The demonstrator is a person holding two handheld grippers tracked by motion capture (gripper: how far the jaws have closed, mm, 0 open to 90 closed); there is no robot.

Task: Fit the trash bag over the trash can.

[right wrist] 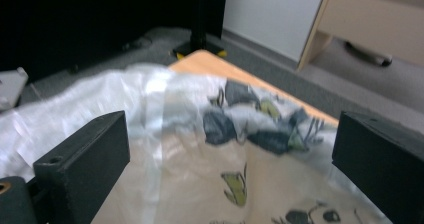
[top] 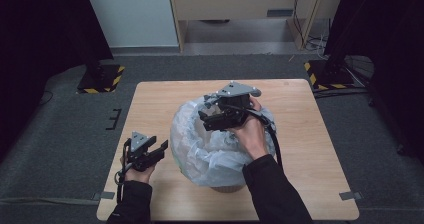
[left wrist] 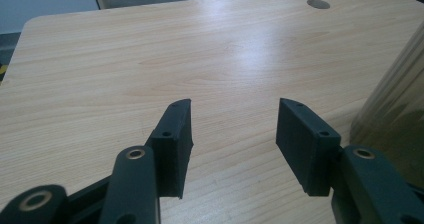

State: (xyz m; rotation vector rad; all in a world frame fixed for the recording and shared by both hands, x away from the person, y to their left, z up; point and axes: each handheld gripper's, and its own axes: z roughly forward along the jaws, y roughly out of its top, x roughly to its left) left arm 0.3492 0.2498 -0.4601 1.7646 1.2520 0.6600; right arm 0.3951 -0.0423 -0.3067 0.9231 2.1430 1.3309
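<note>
Plastic lines the bin (top: 220, 186) that sits a little toward six o'clock of the table's (top: 310, 149) centre: a clear, crinkled bag (top: 200, 149) billows up out of it and drapes down its sides, so only a strip of the bin's base shows; what lies inside you cannot tell. In the right gripper view the bin wall shows pale with dark and green printed figures behind the film. Your right gripper (top: 212, 115) hovers over the bag's mouth, jaws spread wide with nothing pinched. Your left gripper (top: 161, 151) rests at nine o'clock of the bin, jaws parted over bare wood.
</note>
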